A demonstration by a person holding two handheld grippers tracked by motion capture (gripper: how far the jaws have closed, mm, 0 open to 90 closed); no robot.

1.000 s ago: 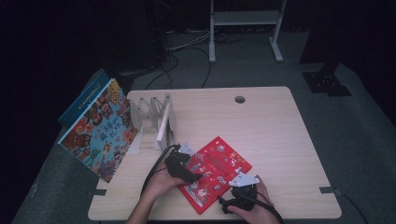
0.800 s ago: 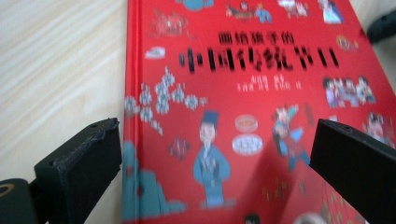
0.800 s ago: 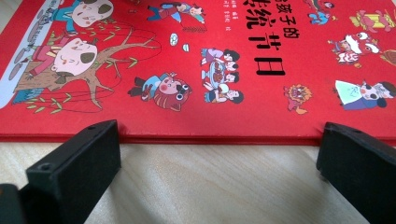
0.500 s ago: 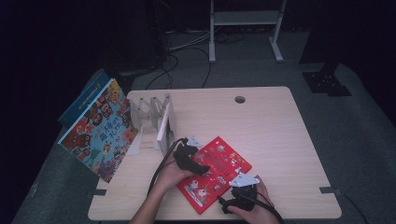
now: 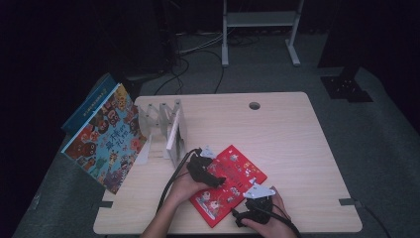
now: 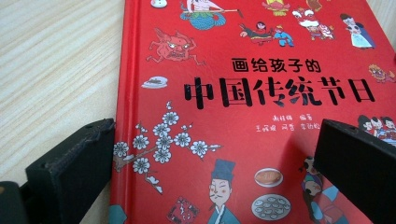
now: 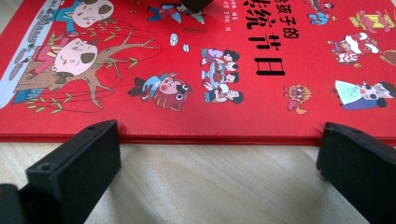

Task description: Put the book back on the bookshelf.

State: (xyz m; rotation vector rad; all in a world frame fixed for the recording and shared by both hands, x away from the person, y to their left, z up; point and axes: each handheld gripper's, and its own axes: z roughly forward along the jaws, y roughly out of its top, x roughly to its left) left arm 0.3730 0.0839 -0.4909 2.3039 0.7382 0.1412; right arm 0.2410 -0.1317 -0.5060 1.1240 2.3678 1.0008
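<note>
Red book (image 5: 228, 183) lies flat on tabletop (image 5: 297, 144), lower centre of high view, w/ cover up. Left gripper (image 5: 210, 176) sits over its upper-left part, fingers (image 6: 70, 172) spread wide, gripping nothing. Right gripper (image 5: 252, 210) at book's lower-right edge, fingers (image 7: 74, 163) also released, resting on wood just short of the cover edge.

In the high view the flat book (image 5: 228, 184) lies on the surface (image 5: 287, 139) at lower centre of the frame. The left claw (image 5: 204, 171) sits over the book's left part; the right claw (image 5: 256, 206) is just below its lower right edge. A rack (image 5: 166, 130) stands at upper left, and a leaning book (image 5: 106, 136) is left of it, at the surface's left edge.
</note>
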